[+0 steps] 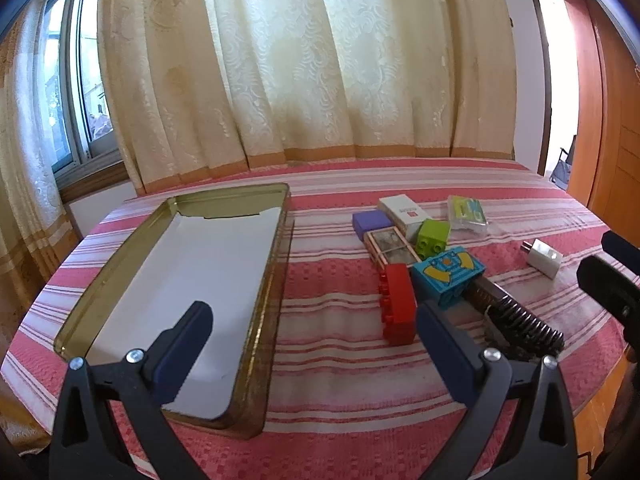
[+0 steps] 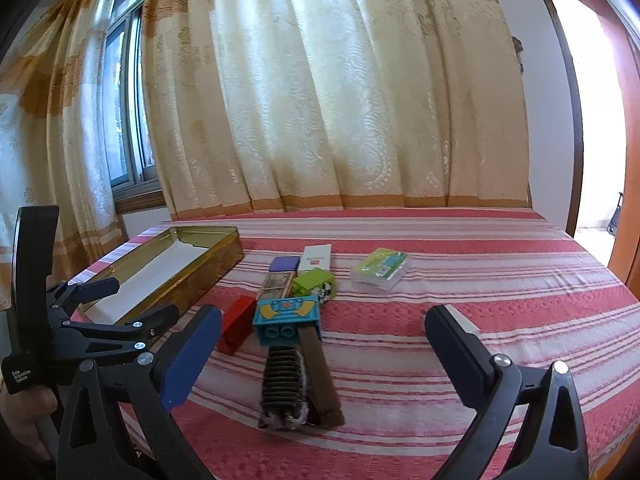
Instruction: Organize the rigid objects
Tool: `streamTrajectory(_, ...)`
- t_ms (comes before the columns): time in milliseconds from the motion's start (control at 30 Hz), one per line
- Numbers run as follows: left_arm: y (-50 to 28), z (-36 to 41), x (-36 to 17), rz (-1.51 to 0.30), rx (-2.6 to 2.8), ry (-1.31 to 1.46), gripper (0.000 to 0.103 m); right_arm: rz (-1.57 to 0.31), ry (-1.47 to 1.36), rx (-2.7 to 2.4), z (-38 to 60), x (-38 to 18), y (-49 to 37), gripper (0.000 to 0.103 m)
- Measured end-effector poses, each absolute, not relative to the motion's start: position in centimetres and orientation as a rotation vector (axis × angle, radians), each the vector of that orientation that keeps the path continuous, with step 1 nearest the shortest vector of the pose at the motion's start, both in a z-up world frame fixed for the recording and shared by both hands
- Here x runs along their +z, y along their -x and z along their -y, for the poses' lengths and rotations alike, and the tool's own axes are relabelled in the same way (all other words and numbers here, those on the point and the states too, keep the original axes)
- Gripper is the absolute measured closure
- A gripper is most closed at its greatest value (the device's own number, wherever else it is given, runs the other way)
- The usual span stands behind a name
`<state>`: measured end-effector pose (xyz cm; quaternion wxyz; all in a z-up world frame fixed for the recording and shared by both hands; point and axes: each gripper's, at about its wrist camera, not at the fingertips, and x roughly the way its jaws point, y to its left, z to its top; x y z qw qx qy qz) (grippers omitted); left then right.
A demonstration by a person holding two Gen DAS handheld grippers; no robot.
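Two grippers hovered with jaws spread wide and empty, the left gripper (image 1: pixel 314 344) above the tin's near end, the right gripper (image 2: pixel 324 354) over the spring tool (image 2: pixel 298 384). On the striped worktop (image 1: pixel 340 364) the open tin (image 1: pixel 176 300) lay unfilled, likely the intended container. Beside it clustered the blue block (image 1: pixel 448 274), red brick (image 1: pixel 398 304) and green brick (image 1: pixel 433 234), within easy reach.

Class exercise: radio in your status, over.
Left gripper open, right gripper open, both empty. Tin unfilled; red block nearest. Nothing blocking.
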<state>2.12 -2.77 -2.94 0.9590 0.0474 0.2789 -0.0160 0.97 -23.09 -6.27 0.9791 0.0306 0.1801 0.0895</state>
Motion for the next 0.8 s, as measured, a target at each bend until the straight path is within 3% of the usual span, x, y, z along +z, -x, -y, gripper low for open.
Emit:
streamTrajectory(400, -4.1, 4.6, -4.2, -0.611, -0.067, -0.125, 0.001, -0.383, -0.074, 0.058, 27.2, -7.8, -2.9, 0.001)
streamTrajectory(800, -6.6, 5.8, -5.3, -0.711, -0.132, -0.118, 0.018, -0.528, -0.049, -0.029, 31.5, -8.9, -7.5, 0.001)
